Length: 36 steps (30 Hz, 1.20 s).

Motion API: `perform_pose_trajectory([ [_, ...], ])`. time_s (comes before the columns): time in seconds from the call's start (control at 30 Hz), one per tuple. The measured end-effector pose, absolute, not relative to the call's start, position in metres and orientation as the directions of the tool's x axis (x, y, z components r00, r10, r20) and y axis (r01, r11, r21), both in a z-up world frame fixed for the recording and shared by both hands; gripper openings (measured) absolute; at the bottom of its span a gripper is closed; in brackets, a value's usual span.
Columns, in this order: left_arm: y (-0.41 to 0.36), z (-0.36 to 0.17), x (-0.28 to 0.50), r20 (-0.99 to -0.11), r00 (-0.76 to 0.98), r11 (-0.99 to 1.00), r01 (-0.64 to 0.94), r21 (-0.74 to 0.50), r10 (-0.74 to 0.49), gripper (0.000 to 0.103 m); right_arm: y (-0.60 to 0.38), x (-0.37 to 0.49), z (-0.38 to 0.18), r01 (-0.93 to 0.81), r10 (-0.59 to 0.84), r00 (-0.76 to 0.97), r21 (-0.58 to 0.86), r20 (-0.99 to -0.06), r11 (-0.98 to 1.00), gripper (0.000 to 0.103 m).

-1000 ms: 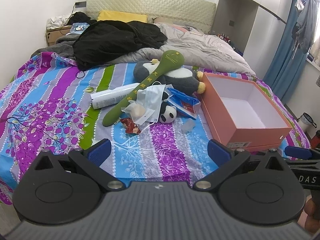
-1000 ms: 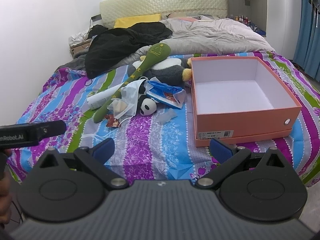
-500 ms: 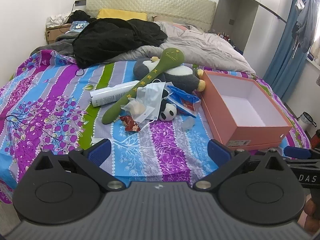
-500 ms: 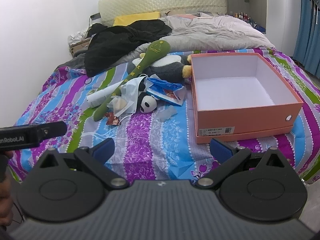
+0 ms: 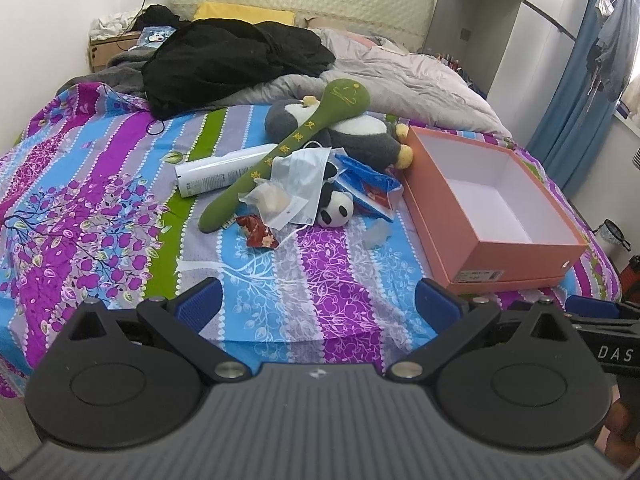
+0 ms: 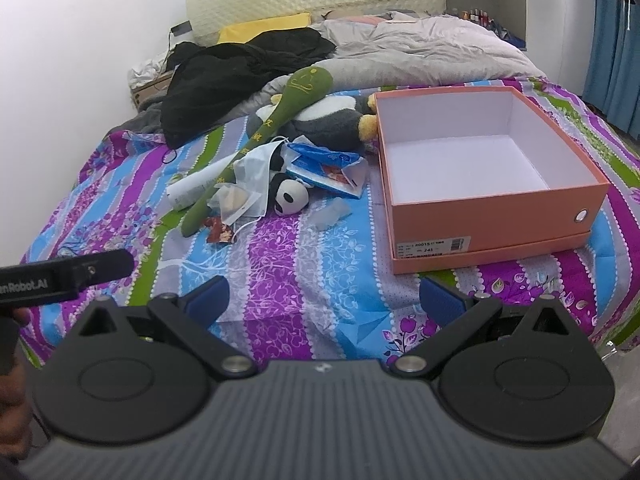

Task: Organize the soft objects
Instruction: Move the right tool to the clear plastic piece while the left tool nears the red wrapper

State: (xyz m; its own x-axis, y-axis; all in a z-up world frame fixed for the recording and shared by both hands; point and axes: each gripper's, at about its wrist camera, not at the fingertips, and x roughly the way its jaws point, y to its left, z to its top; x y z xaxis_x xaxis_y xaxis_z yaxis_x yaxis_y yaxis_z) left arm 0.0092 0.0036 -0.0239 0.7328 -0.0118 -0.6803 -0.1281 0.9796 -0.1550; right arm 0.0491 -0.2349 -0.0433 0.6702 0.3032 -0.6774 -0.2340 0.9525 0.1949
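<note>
A pile lies mid-bed: a long green plush, a grey penguin plush, a small panda plush, a face mask and a blue packet. An open, empty orange box stands to their right. My left gripper is open and empty above the bed's near edge. My right gripper is open and empty, also short of the pile.
A white tube, a red wrapper and a clear plastic bag lie in the pile. Black clothing and a grey duvet cover the far bed. A blue curtain hangs at right.
Both grippers have moved forward and up a little over the bed; the pile and box look closer. Both stay open and empty.
</note>
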Motion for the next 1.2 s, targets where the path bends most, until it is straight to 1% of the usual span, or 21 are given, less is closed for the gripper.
perform_pose_trajectory([
  [0.27, 0.011, -0.037, 0.022, -0.700, 0.713, 0.976, -0.127, -0.175, -0.032, 0.103, -0.225, 0.061, -0.059, -0.242, 0.313, 0.644, 0.202, -0.698, 0.949, 0.103],
  [0.37, 0.015, -0.042, 0.029, -0.702, 0.712, 0.978, -0.128, -0.163, -0.024, 0.103, -0.220, 0.068, -0.066, -0.233, 0.296, 0.635, 0.188, -0.713, 0.954, 0.103],
  [0.83, 0.046, -0.077, 0.075, -0.751, 0.660, 0.975, -0.169, -0.147, 0.001, 0.103, -0.194, 0.111, -0.099, -0.253, 0.313, 0.595, 0.198, -0.740, 0.947, 0.100],
  [0.97, 0.051, -0.089, 0.088, -0.756, 0.655, 0.981, -0.158, -0.110, 0.020, 0.103, -0.186, 0.121, -0.108, -0.269, 0.321, 0.597, 0.194, -0.735, 0.943, 0.099],
  [1.1, 0.054, -0.100, 0.102, -0.741, 0.669, 0.986, -0.155, -0.060, 0.060, 0.102, -0.172, 0.133, -0.118, -0.298, 0.316, 0.597, 0.161, -0.737, 0.941, 0.093],
  [1.2, 0.061, -0.109, 0.115, -0.739, 0.672, 0.983, -0.164, -0.079, 0.053, 0.101, -0.165, 0.144, -0.126, -0.310, 0.313, 0.593, 0.148, -0.742, 0.939, 0.086],
])
